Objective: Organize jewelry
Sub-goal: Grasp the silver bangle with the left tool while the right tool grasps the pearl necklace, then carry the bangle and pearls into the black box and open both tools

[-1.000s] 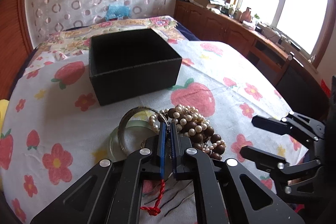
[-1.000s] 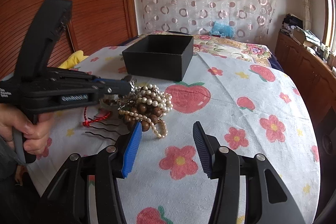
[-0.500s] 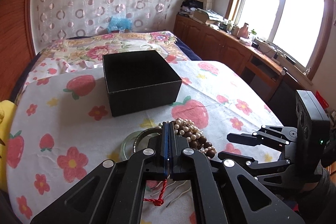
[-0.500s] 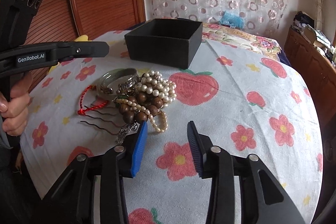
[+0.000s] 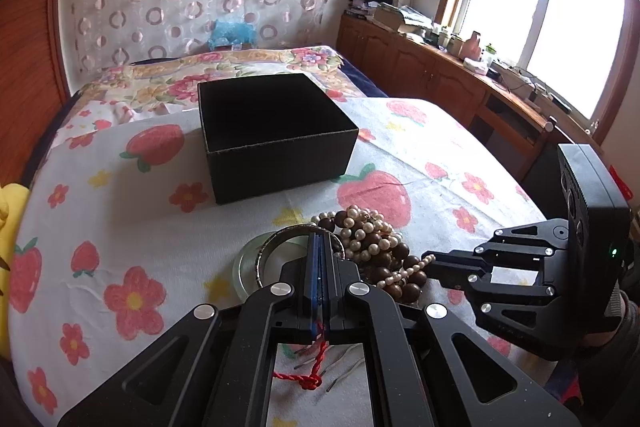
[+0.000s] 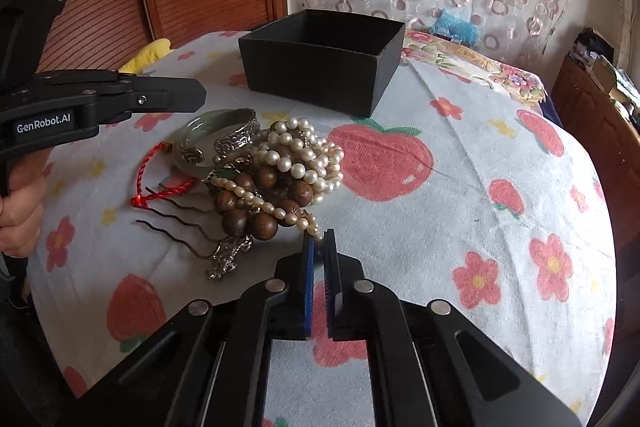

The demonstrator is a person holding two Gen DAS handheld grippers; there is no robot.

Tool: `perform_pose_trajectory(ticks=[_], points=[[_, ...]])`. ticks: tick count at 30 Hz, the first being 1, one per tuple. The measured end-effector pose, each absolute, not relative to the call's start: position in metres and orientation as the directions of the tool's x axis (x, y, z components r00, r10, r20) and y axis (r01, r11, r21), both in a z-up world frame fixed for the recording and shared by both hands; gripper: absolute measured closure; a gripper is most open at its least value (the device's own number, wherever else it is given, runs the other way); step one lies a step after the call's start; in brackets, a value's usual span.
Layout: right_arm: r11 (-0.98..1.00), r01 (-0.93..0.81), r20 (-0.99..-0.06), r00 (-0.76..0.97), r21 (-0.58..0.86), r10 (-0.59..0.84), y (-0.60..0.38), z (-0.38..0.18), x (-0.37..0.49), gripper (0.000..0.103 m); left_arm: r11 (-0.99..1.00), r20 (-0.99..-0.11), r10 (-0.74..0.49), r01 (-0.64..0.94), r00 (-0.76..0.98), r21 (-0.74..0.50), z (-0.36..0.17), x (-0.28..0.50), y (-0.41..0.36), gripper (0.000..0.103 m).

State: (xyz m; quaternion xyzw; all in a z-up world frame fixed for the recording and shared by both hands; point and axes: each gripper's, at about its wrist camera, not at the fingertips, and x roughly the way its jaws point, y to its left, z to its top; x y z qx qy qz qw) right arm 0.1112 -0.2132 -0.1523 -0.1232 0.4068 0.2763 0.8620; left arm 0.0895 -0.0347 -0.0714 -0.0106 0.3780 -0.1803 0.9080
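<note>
A tangle of jewelry lies on the strawberry-print tablecloth: a pearl necklace (image 6: 296,151), brown wooden beads (image 6: 264,187), a silver bangle (image 6: 236,135), a red cord (image 6: 148,179) and dark hairpins (image 6: 176,227). My right gripper (image 6: 318,233) is shut on the loose near end of the pearl strand; in the left wrist view the right gripper (image 5: 430,261) pinches that pearl necklace (image 5: 364,231). My left gripper (image 5: 321,237) is shut and empty, hovering over the bangle; the right wrist view shows the left gripper (image 6: 200,95) clear of the pile. The open black box (image 6: 320,75) stands empty behind the pile.
A pale green bangle (image 5: 244,267) lies under the silver one. A silver pendant (image 6: 228,255) lies at the pile's near edge. A person's hand (image 6: 16,207) holds the left gripper. A bed (image 5: 240,67) sits behind the table, wooden cabinets (image 5: 420,75) along the right.
The right gripper's jaws closed from about half open onto the end of the pearl strand as it moved in to the pile. The left gripper, shut, drew back and up from the bangle.
</note>
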Motion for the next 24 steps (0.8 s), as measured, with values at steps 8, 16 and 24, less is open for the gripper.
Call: perform_pose_trajectory(ticks=[8,16,24], points=[[0.85,-0.527,-0.727,0.579,0.011,0.368,-0.23,-0.14,0.106,0.098,0.926,-0.709,-0.342,0.349,0.616,-0.142,-0.083,0.096,-0.049,0.083],[0.852,-0.522,-0.703,0.6,0.018,0.383,-0.232,-0.132,0.102,0.098,0.925,-0.736,-0.339,0.35,0.586,-0.147,-0.097,0.112,-0.053,0.098],[0.844,-0.536,-0.639,0.641,0.022,0.425,-0.232,-0.098,0.103,0.098,0.922,-0.673,-0.367,0.346,0.643,-0.172,-0.069,0.101,-0.039,0.098]])
